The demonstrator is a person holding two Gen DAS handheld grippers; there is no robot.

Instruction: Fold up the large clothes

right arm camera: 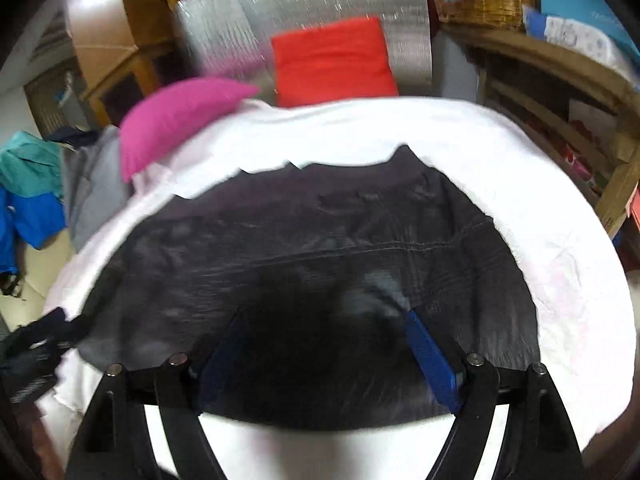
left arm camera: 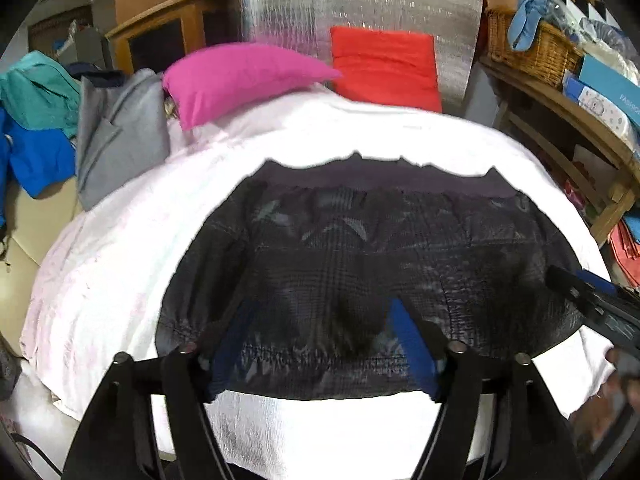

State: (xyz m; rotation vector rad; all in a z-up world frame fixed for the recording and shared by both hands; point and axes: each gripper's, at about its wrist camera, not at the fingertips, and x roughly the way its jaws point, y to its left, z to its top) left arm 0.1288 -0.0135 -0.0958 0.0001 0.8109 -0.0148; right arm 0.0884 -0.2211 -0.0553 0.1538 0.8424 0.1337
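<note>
Left gripper (left arm camera: 322, 320) has its jaws wide apart over the dark garment (left arm camera: 360, 260); right gripper (right arm camera: 324, 332) does too.

Dark garment (left arm camera: 360, 264) flat on white sheet (left arm camera: 132, 264) — left gripper (left arm camera: 324, 320) jaws apart.

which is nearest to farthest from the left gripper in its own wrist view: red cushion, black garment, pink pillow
1. black garment, spread directly under the left gripper, whose jaws are open.
2. pink pillow, beyond it, far left of the bed.
3. red cushion, farthest, against the silver backing.
</note>
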